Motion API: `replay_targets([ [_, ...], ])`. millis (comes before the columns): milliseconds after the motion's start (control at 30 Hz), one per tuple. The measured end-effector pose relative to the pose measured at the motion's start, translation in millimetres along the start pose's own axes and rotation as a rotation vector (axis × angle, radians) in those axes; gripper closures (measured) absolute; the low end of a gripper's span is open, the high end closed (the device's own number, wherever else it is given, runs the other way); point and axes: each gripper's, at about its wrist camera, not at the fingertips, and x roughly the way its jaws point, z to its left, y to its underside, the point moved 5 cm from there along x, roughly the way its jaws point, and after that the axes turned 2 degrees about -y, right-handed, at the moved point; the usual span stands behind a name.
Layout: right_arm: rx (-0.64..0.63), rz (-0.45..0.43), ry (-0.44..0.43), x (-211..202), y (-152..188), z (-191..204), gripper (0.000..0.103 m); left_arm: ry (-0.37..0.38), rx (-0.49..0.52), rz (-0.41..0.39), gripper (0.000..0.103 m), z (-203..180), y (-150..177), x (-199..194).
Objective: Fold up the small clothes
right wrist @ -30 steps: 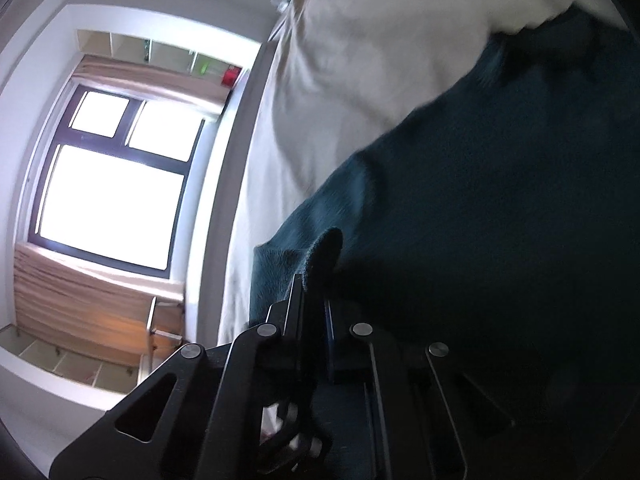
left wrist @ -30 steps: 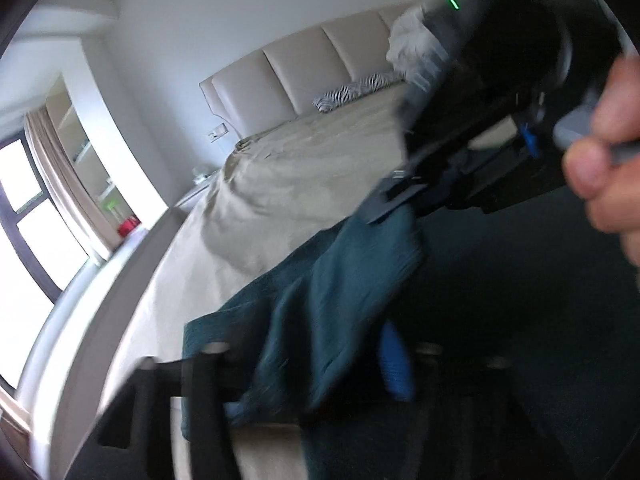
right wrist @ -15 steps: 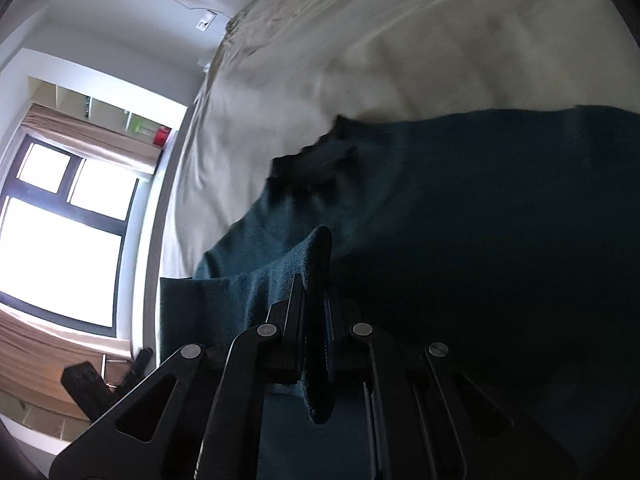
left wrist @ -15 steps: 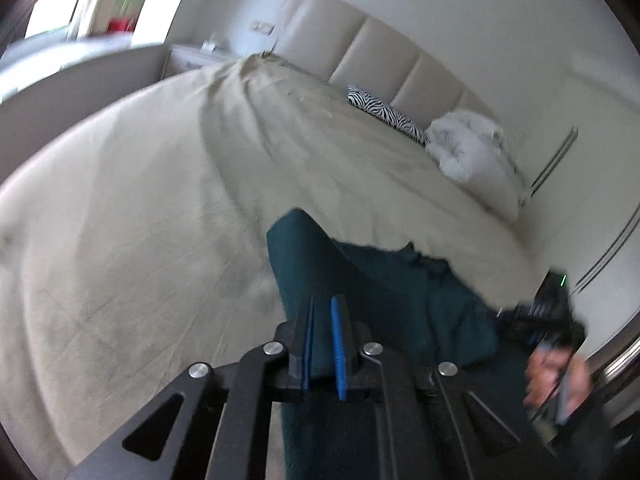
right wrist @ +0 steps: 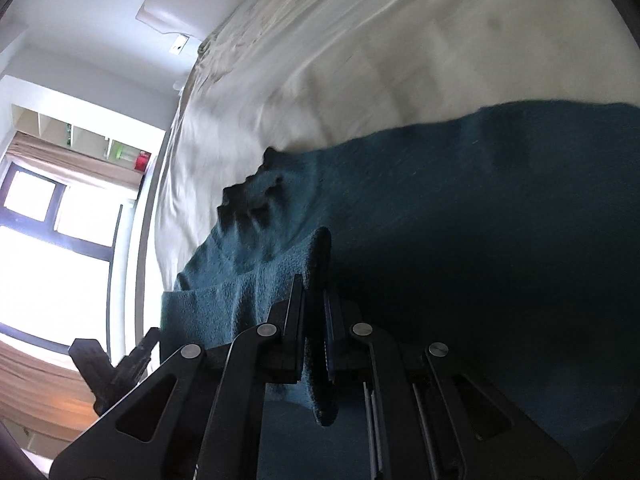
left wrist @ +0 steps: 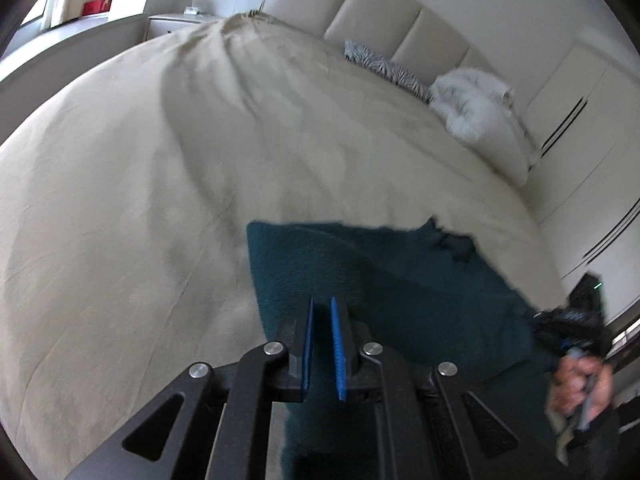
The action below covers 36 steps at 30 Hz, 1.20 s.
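A dark teal fleecy garment lies stretched across the near part of a beige bed. In the left wrist view my left gripper is shut, its blue pads pinching the garment's near left edge. In the right wrist view my right gripper is shut on a fold of the same garment, and a tuft of cloth stands up between its fingers. The right gripper and the hand holding it show blurred at the far right of the left wrist view.
A padded headboard, a zebra-striped pillow and a bunched white duvet sit at the bed's far end. White wardrobe doors stand to the right. A bright window and a low ledge run along the bed's other side.
My left gripper was open and rolled over; it has levelled out and shut on the garment's edge. Both grippers moved apart, and the bunched garment is drawn out flat on the bed.
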Motion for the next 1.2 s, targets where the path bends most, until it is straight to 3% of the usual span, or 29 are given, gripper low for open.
replay_targets([
  [100, 0.000, -0.010, 0.018, -6.4, -1.5, -10.1, 0.096, -0.027, 0.006, 0.031, 0.096, 8.5, 6.1, 14.8],
  [300, 0.035, -0.004, 0.031, -7.6, 2.2, -28.2, 0.093, -0.005, 0.002, 0.030, 0.097, 10.9, 3.9, 11.3],
  [400, 0.107, 0.001, -0.019, -8.7, 5.8, -35.6, 0.092, 0.029, -0.028, -0.008, 0.097, 12.7, -5.5, 3.5],
  [467, 0.151, -0.010, -0.059, -15.0, 8.5, -39.0, 0.082, 0.043, -0.039, -0.014, 0.097, 15.2, -14.1, 2.7],
  [533, 0.149, -0.021, -0.086, -20.6, 12.5, -37.8, 0.065, 0.032, -0.029, -0.022, 0.097, 15.3, -24.3, 5.2],
  [600, 0.094, -0.005, -0.078, -19.1, 20.1, -30.3, 0.060, 0.031, -0.015, -0.006, 0.097, 12.7, -29.3, 14.2],
  [667, 0.023, 0.023, -0.025, -13.5, 26.1, -24.6, 0.064, 0.021, -0.012, 0.031, 0.097, 13.1, -31.6, 27.2],
  [800, -0.025, 0.043, 0.050, -8.6, 28.4, -22.1, 0.089, 0.008, -0.005, 0.073, 0.098, 20.0, -30.3, 49.3],
  [833, -0.014, 0.042, 0.062, -9.8, 27.4, -25.5, 0.091, 0.019, -0.022, 0.076, 0.098, 22.6, -31.8, 49.3],
  [967, 0.015, 0.013, 0.070, -23.1, 25.2, -35.5, 0.093, 0.048, -0.058, 0.060, 0.098, 25.0, -33.9, 32.5],
  [1100, 0.028, -0.011, 0.047, -40.8, 25.4, -42.6, 0.093, 0.187, -0.081, 0.045, 0.096, 12.8, -23.9, 4.8],
  [1200, 0.031, -0.013, 0.066, -42.7, 27.0, -48.7, 0.093, 0.208, -0.060, 0.073, 0.095, 5.3, -10.1, 1.4],
])
